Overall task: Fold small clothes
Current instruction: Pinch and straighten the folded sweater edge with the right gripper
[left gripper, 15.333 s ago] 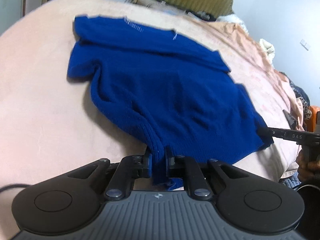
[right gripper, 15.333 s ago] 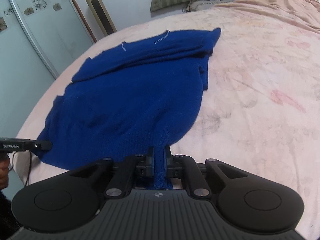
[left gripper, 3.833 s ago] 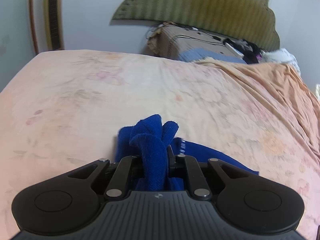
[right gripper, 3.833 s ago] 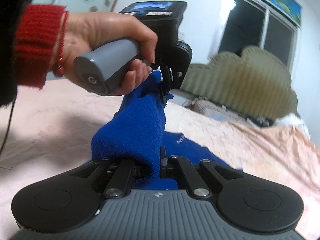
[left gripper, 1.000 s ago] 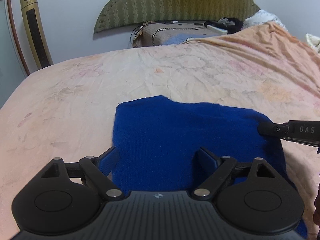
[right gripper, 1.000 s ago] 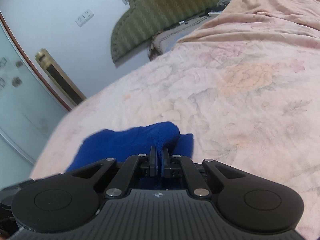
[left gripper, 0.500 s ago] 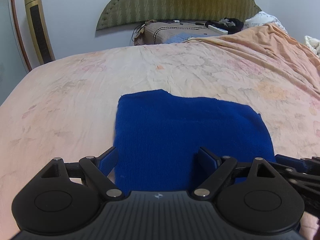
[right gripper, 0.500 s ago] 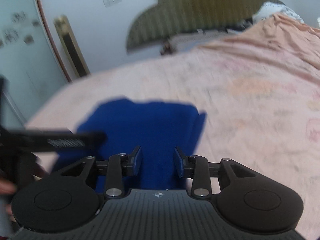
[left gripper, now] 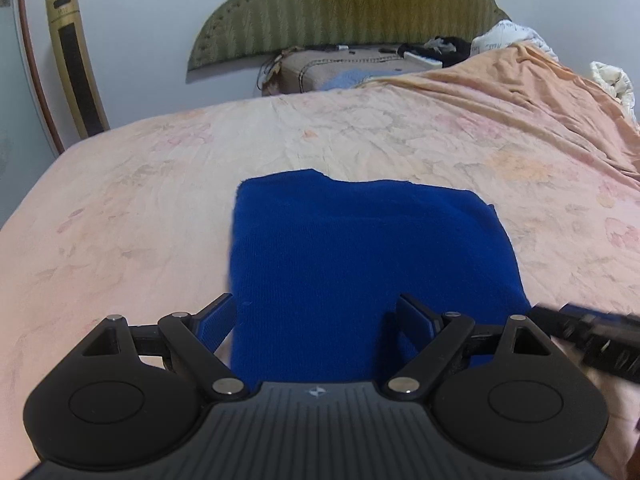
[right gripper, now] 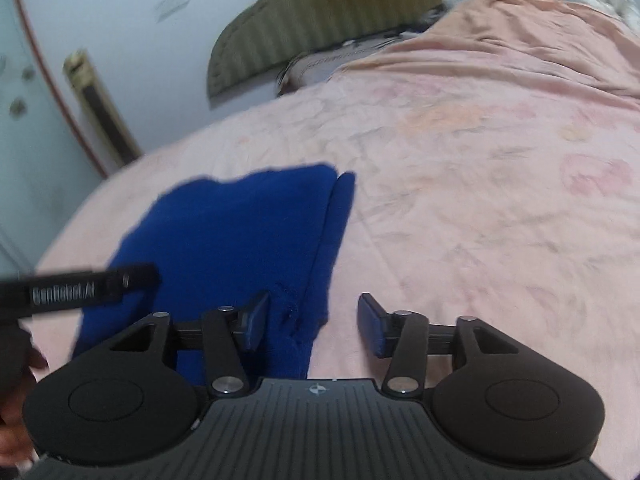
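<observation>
**A:** While both cameras look down the bed, the blue knit garment (left gripper: 368,264) lies flat on the pink floral bedsheet (left gripper: 120,208), folded into a compact, roughly rectangular block.

**B:** And it's a tidy one. From the left wrist view the far edge has 1 small raised bump near the left corner, and the side edges run fairly straight. Deep, even blue, fine knit texture.

**A:** Left gripper (left gripper: 316,320), what's it doing?

**B:** Jaws spread wide, nothing between the pads but air. It hovers over the near edge of the garment, 1 finger to each side.

**A:** And the right gripper (right gripper: 314,320)?

**B:** Also parted, holding nothing. Its left finger is over the cloth, its right finger over bare sheet. That view is blurred, but you can see the fold: a top layer, with a narrow strip of a lower layer showing along the right edge.

**A:** Surroundings?

**B:** An olive striped headboard (left gripper: 360,4) at the far end, a gold tower fan (left gripper: 76,64) by the wall on the left.
</observation>
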